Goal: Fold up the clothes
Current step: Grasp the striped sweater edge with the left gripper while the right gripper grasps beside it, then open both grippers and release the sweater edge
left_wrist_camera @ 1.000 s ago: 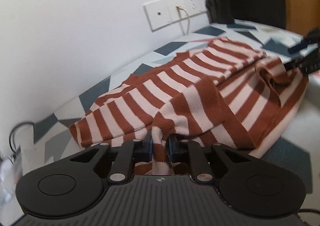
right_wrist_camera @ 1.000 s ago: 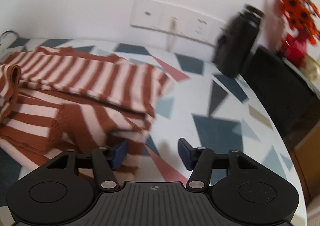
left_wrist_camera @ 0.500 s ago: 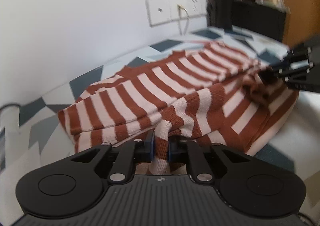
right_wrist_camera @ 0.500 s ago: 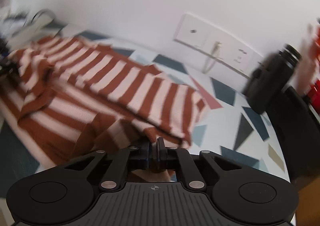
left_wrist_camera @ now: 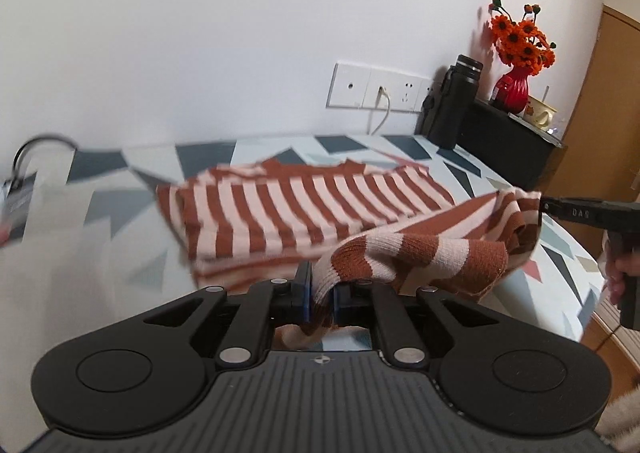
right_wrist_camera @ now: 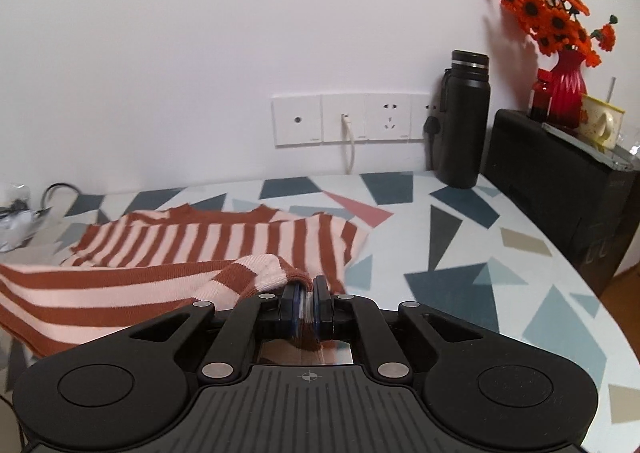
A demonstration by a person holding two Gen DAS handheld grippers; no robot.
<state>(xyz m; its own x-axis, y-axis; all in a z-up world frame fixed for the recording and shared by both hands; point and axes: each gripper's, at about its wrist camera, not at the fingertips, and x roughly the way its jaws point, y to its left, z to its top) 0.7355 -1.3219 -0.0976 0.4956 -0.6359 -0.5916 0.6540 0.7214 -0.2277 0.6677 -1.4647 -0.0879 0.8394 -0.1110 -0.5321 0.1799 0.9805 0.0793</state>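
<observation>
A rust-and-pink striped sweater [left_wrist_camera: 304, 213] lies partly folded on the patterned table [left_wrist_camera: 120, 213]; it also shows in the right wrist view [right_wrist_camera: 208, 241]. My left gripper [left_wrist_camera: 320, 289] is shut on the sweater's near hem at its left end. My right gripper [right_wrist_camera: 306, 301] is shut on the same hem at its right end, and it shows at the right edge of the left wrist view [left_wrist_camera: 580, 213]. The hem band [left_wrist_camera: 420, 249] hangs lifted between the two grippers, above the flat part of the sweater.
A black flask [right_wrist_camera: 464, 121] stands by the wall sockets [right_wrist_camera: 352, 119] with a white cable. A black box [right_wrist_camera: 560, 189] at the right carries a red vase of orange flowers [right_wrist_camera: 564, 93] and a mug [right_wrist_camera: 600, 121]. The table edge [right_wrist_camera: 624, 333] curves at the right.
My right gripper went from open to shut on the sweater's hem. Both grippers then lifted the hem and swung to face the wall; the left stayed shut on the cloth throughout.
</observation>
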